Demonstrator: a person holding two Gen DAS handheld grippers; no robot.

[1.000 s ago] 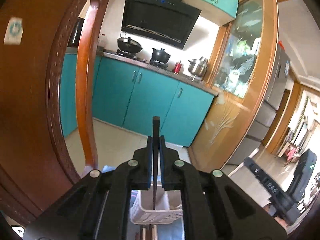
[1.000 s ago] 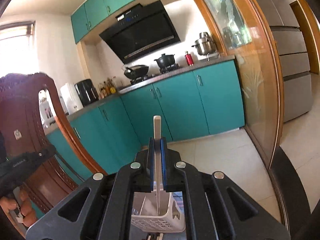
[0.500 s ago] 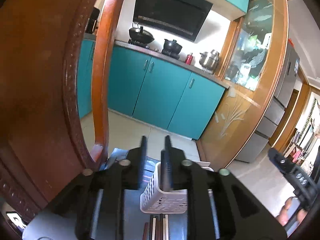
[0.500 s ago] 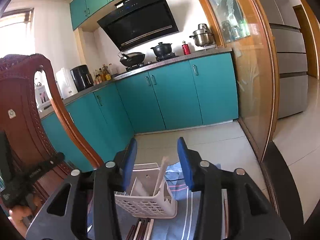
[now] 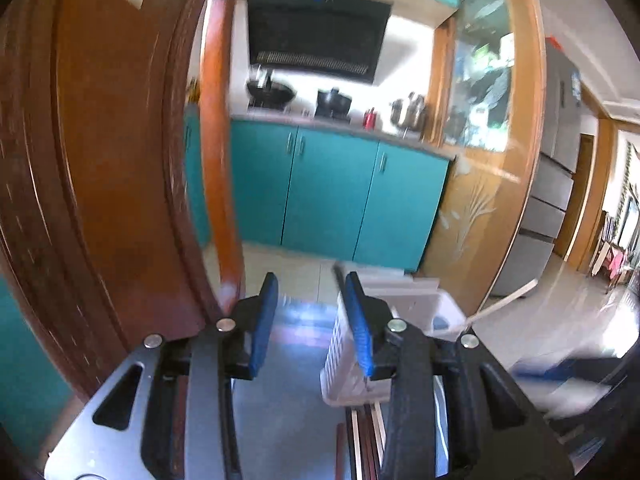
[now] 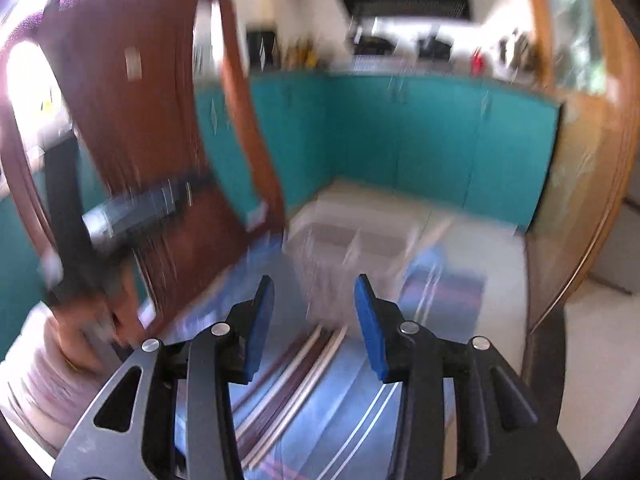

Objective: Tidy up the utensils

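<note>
A: Chopsticks (image 6: 288, 380) lie on the surface, just before the white basket (image 6: 352, 256). Jaws?

B: Both grippers' jaws spread, empty. Sticks look light, stiff, slippery; pinch mid-length.

1. Both views are bright with daylight; the right wrist view has blown-out white glare at its upper left edge
2. The right wrist view is heavily smeared by motion: the white basket (image 6: 352, 248), the chopsticks (image 6: 296, 384) on the cloth and the wooden chair (image 6: 152, 120) are streaked, while the right gripper (image 6: 314, 320) stays sharp
3. The left wrist view is milder, soft at the basket (image 5: 400, 312) and chair (image 5: 100, 140)
4. Fisheye bending curves the cabinets (image 5: 340, 200), with dark corners
</note>
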